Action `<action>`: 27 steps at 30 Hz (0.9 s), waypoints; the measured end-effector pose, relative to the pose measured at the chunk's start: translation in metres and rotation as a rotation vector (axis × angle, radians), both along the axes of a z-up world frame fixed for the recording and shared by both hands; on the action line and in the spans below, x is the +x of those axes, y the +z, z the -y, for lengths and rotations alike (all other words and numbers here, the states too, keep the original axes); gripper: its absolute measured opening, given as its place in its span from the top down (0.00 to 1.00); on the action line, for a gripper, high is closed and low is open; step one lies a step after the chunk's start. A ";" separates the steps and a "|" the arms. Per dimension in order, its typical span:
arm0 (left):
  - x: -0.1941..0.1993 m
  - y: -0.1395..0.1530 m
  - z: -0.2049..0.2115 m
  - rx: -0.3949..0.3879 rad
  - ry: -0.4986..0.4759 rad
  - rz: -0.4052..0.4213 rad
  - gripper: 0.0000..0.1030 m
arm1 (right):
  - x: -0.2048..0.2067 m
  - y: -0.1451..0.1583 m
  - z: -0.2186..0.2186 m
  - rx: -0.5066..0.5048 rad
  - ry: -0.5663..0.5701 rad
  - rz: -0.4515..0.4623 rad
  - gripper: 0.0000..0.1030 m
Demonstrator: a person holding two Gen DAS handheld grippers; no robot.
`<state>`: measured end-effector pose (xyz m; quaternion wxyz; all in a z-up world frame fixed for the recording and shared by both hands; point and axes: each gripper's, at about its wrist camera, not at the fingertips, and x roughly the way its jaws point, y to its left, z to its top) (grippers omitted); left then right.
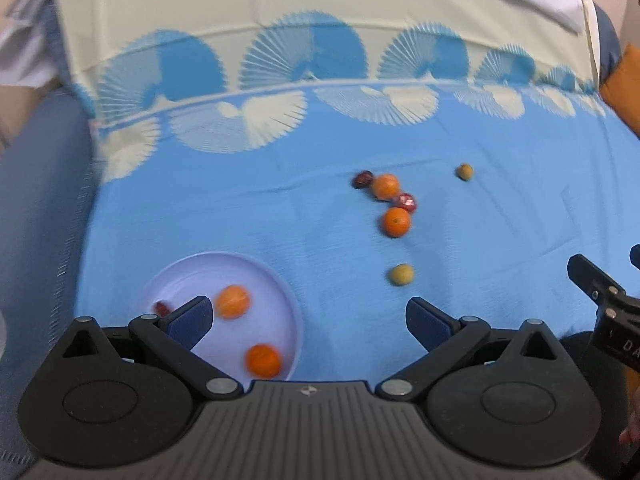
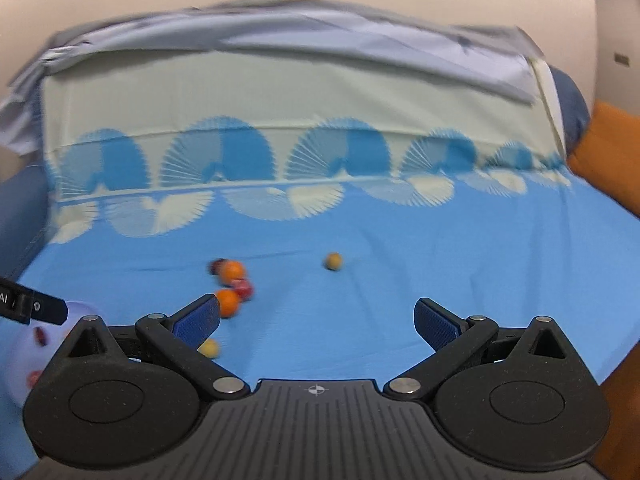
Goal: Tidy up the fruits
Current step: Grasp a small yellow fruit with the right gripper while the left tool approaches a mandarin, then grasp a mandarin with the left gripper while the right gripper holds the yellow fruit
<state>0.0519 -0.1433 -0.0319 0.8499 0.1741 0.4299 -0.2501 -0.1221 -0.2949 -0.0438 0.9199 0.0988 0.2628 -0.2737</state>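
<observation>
Left tongs (image 1: 308,316): jaws spread wide, nothing between them, hovering above the near edge of the bed cloth (image 1: 320,200). Directly beneath and just ahead of their left finger sits a pale lilac plate (image 1: 276,280) holding two oranges, one (image 1: 233,301) just beside the left fingertip, the other (image 1: 263,361) nearer the tongs' body, plus a small dark red fruit (image 1: 162,307) partly hidden behind the left finger.

Loose fruit lies ahead and to the right of the left tongs, off the plate. A yellow-green fruit (image 1: 401,274) rests just ahead of the right finger. Farther out stands a cluster: an orange (image 1: 396,222), a red fruit (image 1: 406,201) touching it, a second orange (image 1: 386,186) and a dark red fruit (image 1: 363,179) at the far end. A second yellow-green fruit (image 1: 464,171) lies apart, to the right of the cluster.

Right tongs (image 2: 316,320): jaws likewise wide apart and empty, held to the right of the left tongs. The same cluster appears ahead of their left finger (frame blurred, detail poor); the nearer orange (image 2: 227,302) sits just past that fingertip. The plate edge (image 2: 80,308) shows at far left.
</observation>
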 end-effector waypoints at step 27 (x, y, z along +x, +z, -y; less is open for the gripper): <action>0.126 -0.140 0.165 0.081 -0.191 -0.175 0.64 | 0.214 -0.152 0.158 0.029 0.117 -0.172 0.74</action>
